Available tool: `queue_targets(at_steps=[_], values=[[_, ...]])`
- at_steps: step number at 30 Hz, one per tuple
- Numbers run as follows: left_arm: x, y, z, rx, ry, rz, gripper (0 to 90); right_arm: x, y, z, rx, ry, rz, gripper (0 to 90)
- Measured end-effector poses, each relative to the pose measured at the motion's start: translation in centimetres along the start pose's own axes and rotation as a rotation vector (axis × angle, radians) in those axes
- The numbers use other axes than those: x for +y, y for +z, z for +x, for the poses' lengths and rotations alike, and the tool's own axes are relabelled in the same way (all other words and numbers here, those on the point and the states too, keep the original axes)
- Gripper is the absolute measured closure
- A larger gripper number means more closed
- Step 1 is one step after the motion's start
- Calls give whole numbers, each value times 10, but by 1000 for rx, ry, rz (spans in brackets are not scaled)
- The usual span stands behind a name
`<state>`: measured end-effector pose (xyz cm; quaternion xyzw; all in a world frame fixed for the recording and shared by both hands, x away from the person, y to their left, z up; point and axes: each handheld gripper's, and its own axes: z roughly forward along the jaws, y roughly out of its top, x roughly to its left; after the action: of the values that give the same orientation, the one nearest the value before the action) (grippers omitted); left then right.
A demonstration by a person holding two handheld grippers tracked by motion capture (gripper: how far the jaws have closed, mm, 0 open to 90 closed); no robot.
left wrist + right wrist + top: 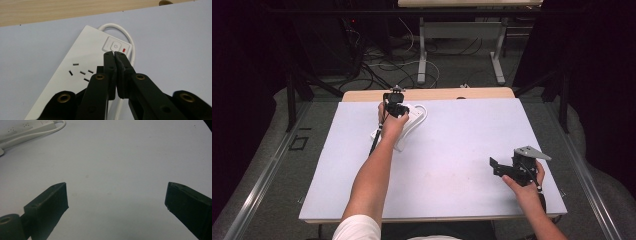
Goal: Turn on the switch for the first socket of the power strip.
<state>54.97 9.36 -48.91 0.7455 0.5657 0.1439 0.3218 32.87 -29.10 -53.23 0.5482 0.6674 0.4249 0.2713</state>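
1. Tongs of the left hand (114,53) pinched together with nothing between them, tips brought to the near edge of the power button (115,46) on the white power strip (82,62); judged a poking pose, jaws closed into one blunt point to press the switch rather than to grip anything.
2. Small red indicator (124,50) just beside the button, on its right in the left gripper view; cannot tell whether lit or merely coloured.
3. Power strip (412,122) lying flat at the far left part of the desk (462,150), its white cable (126,35) looping round the button end; outlet slots (80,72) to the left of the closed jaws, unused.
4. Left hand (391,122) reached far forward over the strip, tongs (396,109) angled down onto it.
5. Tongs of the right hand (116,195) spread wide and empty, hovering over bare desk surface; probably parked out of the way.
6. From the right tongs (502,167), strip (25,130) well apart, far across the desk toward the other hand.
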Motion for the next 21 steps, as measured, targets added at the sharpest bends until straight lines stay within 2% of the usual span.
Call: queue_targets(at_steps=[7, 12, 19, 20, 21], values=[[-1, 7, 3, -11, -13, 11, 900, 1, -2, 1, 3, -1, 12, 40], [-4, 11, 4, 5, -2, 30, 900, 0, -1, 1, -2, 4, 8, 41], [-6, 20, 3, -8, -1, 42, 900, -1, -1, -1, 4, 1, 8, 42], [-7, 21, 2, -10, -12, 47, 900, -1, -1, -1, 4, 1, 8, 42], [-7, 22, 3, -9, 0, 53, 900, -1, -2, -1, 2, 2, 19, 43]])
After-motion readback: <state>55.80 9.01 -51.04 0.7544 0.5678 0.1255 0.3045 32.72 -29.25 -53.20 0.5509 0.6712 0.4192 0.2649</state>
